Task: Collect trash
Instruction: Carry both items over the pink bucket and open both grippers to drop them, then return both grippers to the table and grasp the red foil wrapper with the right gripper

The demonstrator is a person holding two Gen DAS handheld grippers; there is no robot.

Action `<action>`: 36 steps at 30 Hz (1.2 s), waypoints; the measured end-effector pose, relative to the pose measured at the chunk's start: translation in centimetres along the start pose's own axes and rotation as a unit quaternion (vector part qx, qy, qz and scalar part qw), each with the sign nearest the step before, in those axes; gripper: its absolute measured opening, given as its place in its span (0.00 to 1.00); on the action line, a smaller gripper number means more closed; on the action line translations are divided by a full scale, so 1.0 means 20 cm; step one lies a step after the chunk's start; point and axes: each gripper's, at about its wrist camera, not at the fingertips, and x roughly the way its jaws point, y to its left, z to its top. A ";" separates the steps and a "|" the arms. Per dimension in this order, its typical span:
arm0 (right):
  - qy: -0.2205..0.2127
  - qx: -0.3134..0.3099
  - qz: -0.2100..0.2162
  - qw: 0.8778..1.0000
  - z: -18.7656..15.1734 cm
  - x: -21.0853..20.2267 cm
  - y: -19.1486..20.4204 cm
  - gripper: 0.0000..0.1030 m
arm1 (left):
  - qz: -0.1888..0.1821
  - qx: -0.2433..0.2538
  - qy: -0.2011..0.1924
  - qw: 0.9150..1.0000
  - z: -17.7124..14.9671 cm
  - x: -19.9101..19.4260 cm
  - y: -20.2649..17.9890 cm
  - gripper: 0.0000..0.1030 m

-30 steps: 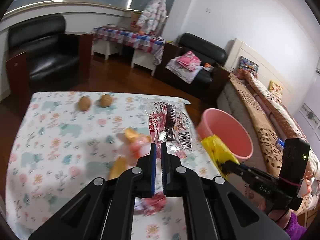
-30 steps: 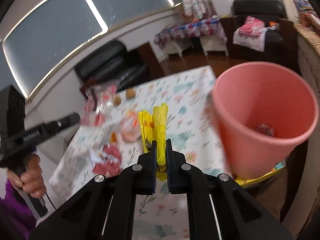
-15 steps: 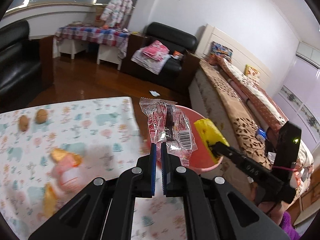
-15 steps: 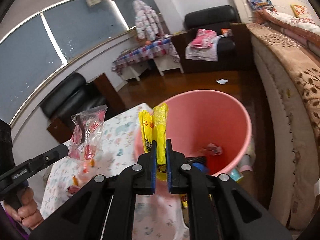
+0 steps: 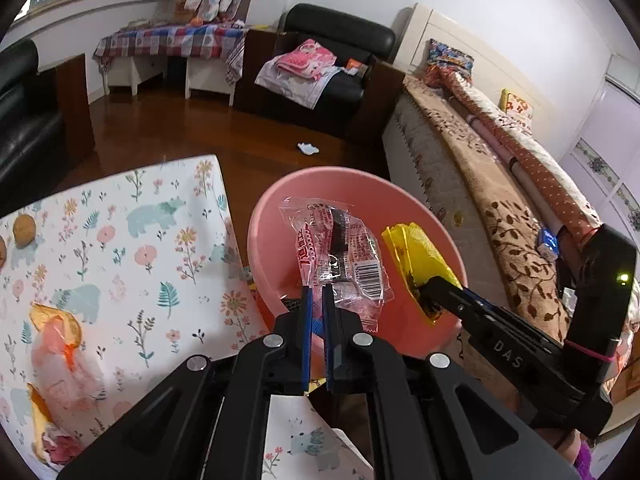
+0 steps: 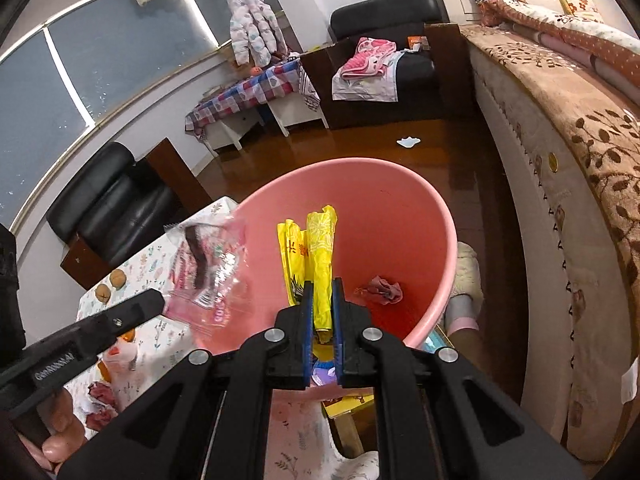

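My left gripper (image 5: 315,298) is shut on a clear red-printed snack wrapper (image 5: 340,256) and holds it over the pink bucket (image 5: 264,216). My right gripper (image 6: 321,292) is shut on a yellow wrapper (image 6: 318,248) and holds it over the same bucket (image 6: 400,216). In the right wrist view the clear wrapper (image 6: 208,268) hangs at the bucket's left rim. In the left wrist view the yellow wrapper (image 5: 416,258) sits at the bucket's right side. A crumpled pink scrap (image 6: 380,290) lies in the bucket.
The floral-cloth table (image 5: 132,240) lies to the left with orange and pink wrappers (image 5: 60,344) and two brown nuts (image 6: 110,284). A bed (image 5: 500,184) runs along the right. Black armchairs (image 6: 108,208) and wooden floor (image 5: 200,132) lie beyond.
Both grippers have swung from over the table to over the pink bucket, each carrying its wrapper. The bucket now fills the middle of both views.
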 end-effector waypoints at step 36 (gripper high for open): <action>-0.001 -0.066 0.102 0.993 -0.27 -0.18 0.46 0.35 | 0.053 -0.017 -0.089 0.994 -0.24 -0.59 0.27 0.38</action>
